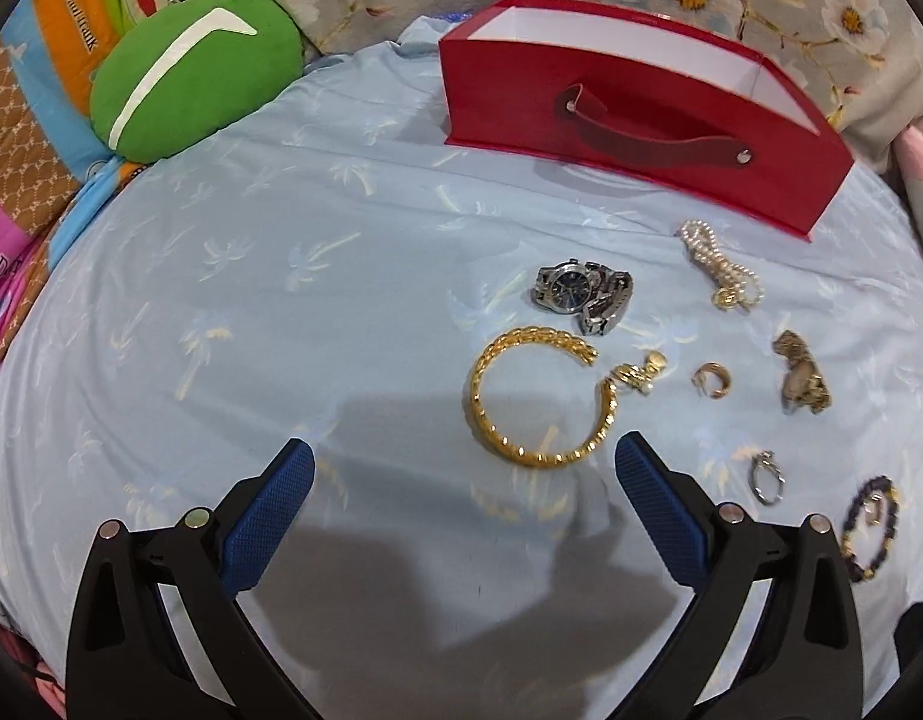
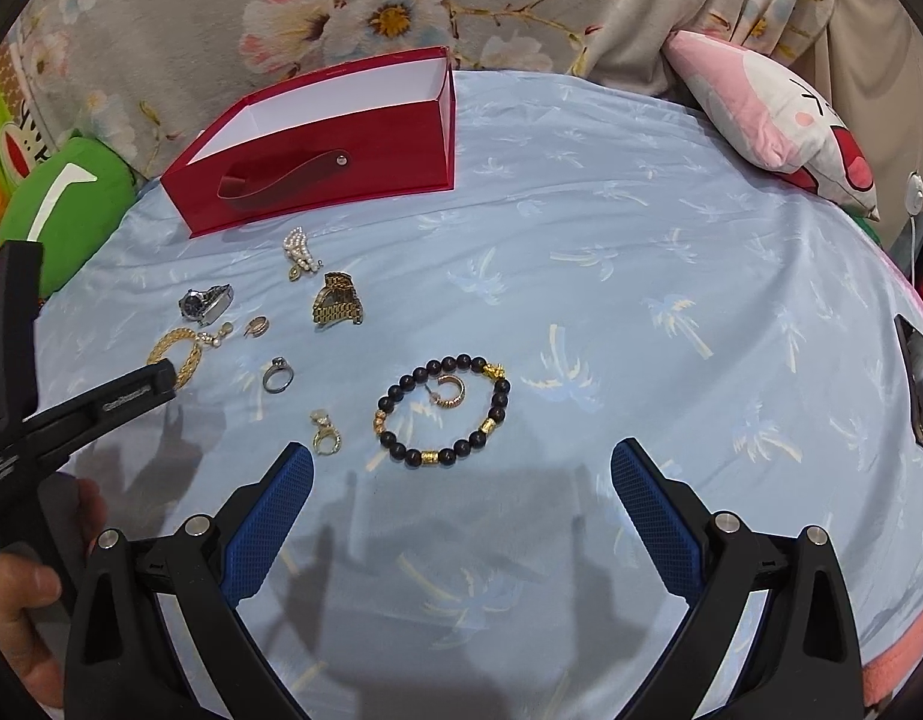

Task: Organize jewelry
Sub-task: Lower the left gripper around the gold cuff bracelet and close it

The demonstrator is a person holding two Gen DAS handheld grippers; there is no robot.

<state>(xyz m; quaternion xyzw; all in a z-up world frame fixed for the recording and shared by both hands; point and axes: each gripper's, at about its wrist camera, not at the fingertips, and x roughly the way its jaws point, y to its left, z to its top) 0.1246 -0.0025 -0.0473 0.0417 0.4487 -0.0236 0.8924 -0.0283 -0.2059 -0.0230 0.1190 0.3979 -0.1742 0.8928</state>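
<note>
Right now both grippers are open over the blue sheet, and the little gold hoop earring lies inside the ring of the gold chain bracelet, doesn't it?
Not quite. The small gold hoop earring lies inside the dark beaded bracelet, not the gold chain bracelet, as the right wrist view shows. The rest holds: the left gripper and right gripper are open over the blue sheet.

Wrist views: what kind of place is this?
Likely a bedroom, working on a bed: light blue palm-print sheet, pink pillow and green cushion at its edges, floral fabric behind.
</note>
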